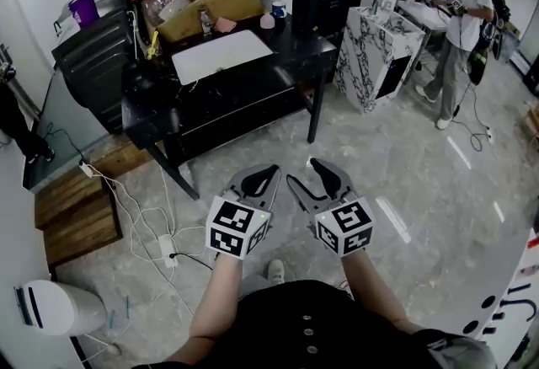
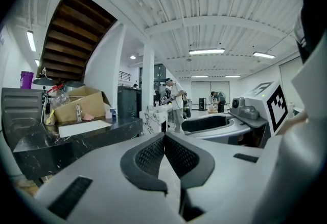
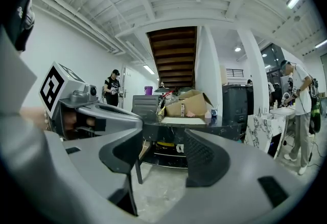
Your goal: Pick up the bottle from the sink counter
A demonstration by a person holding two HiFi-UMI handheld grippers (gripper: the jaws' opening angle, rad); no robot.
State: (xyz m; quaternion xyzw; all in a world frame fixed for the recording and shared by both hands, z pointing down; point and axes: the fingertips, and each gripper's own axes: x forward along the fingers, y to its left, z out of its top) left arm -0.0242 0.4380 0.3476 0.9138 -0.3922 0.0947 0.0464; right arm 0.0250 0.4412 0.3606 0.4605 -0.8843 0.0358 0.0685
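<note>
facing: dark counter (image 1: 290, 43), well apart
left gripper (image 1: 271, 173): fingers closed together, empty
right gripper (image 1: 301, 173): fingers partly apart, empty

Black table (image 1: 286, 47): open cardboard box (image 1: 210, 1) at back, white flat sheet (image 1: 221, 56) in front of it, small bottle (image 1: 205, 21) between them, cup (image 1: 279, 10) and pink bowl (image 1: 267, 20) toward right end. Pale stone floor (image 1: 396, 157): white cables (image 1: 135, 207), power strip (image 1: 167, 248), wooden pallet (image 1: 76, 211) (left of table), marble counter (image 1: 370, 51) standing right of table.
</note>
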